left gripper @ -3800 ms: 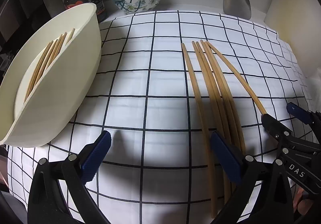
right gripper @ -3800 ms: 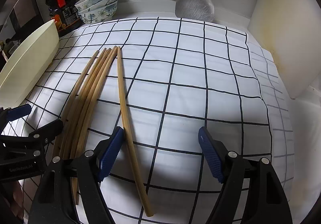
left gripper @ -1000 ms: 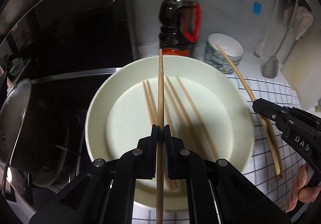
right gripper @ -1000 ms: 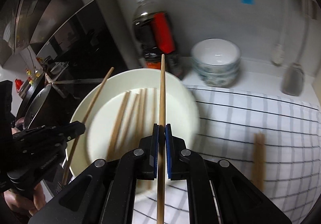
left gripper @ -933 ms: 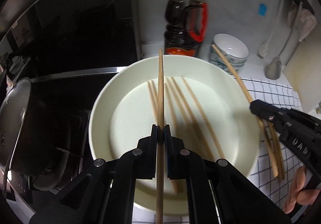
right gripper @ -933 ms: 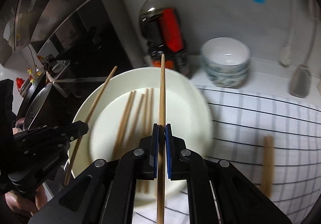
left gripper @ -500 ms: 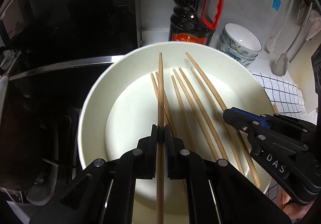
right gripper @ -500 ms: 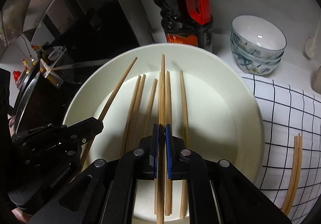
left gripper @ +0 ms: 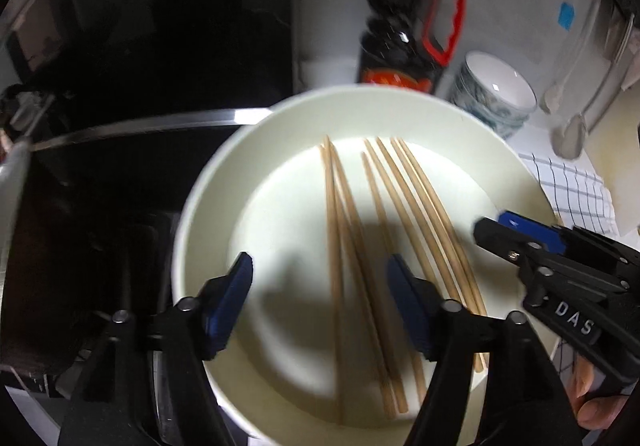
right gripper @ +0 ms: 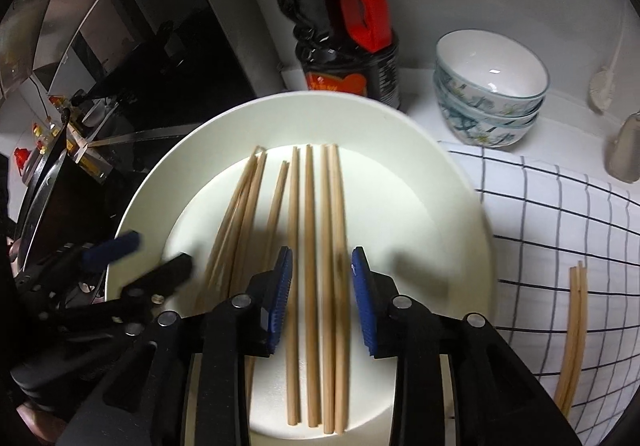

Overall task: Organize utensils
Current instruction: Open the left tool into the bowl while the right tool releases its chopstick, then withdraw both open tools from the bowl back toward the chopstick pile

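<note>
A cream bowl (left gripper: 208, 206) holds several wooden chopsticks (left gripper: 334, 246) lying lengthwise; it also shows in the right wrist view (right gripper: 440, 206) with the chopsticks (right gripper: 310, 246). My left gripper (left gripper: 320, 298) is open and empty just above the bowl. My right gripper (right gripper: 322, 298) is open and empty over the bowl's near side, and it shows at the right of the left wrist view (left gripper: 520, 230). The left gripper shows at the left of the right wrist view (right gripper: 136, 258). Two more chopsticks (right gripper: 574, 338) lie on the checked cloth (right gripper: 560, 214).
A dark sauce bottle (right gripper: 344, 26) with a red handle and stacked patterned bowls (right gripper: 490, 98) stand behind the cream bowl. A black stove top (left gripper: 120, 86) lies to the left. Hanging utensils (left gripper: 572, 118) are at the back right.
Both grippers have opened and let go of their chopsticks, which now lie in the bowl with the others. Earlier, both carried one chopstick each from the cloth to the bowl.
</note>
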Demonstrator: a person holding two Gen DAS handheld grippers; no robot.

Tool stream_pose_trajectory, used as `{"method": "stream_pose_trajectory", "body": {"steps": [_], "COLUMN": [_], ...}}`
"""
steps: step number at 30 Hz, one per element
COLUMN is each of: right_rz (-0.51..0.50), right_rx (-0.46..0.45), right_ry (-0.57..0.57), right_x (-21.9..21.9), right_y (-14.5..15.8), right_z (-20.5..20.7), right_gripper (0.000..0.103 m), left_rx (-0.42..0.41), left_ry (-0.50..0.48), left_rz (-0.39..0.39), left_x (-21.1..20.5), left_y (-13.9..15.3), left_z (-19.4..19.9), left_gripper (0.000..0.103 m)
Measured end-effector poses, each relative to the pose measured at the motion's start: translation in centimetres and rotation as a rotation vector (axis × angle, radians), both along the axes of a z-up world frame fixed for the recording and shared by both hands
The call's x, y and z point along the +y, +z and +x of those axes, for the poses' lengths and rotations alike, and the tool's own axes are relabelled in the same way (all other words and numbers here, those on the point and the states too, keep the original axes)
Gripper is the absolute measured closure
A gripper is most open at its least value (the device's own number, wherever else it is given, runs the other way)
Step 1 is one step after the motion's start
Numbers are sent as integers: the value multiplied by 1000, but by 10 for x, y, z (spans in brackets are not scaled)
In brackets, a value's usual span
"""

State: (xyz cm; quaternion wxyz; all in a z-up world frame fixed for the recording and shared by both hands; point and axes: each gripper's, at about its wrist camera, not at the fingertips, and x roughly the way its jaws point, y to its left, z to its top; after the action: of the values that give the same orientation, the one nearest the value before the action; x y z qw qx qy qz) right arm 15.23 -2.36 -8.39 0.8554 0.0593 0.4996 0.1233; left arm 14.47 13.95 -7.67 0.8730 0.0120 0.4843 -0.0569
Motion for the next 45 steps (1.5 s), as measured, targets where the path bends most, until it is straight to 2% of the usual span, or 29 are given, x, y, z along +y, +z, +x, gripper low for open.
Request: {"method": "stream_pose_trajectory", "body": {"steps": [3,12,16,22,36,45], "right_rz": [0,1,-4,1,-4,6], "right_rx": [-16,-45,-50,-64,-76,-69], "right_ry": [-12,-13,-13,-35,-84,-112], "right_x": [-7,-11,-9,-11,-24,-60], "right_y": [6,16,20,25,37,37], "right_z": [-6,-21,-28,-41,-79,-104], "right_gripper": [64,55,47,38,31,30], "left_rx": [-1,-6,-15,-17,-50,-58], "left_ry": [19,35,30,23,-28,-36], "left_rz": [12,22,20,30,39,31], "left_x": [5,12,13,16,3,-27], "left_y": [5,9,12,15,24,30], "left_z": [-4,-19,-26,-35,-62,-85], "left_gripper": [29,19,19,9,7,7]}}
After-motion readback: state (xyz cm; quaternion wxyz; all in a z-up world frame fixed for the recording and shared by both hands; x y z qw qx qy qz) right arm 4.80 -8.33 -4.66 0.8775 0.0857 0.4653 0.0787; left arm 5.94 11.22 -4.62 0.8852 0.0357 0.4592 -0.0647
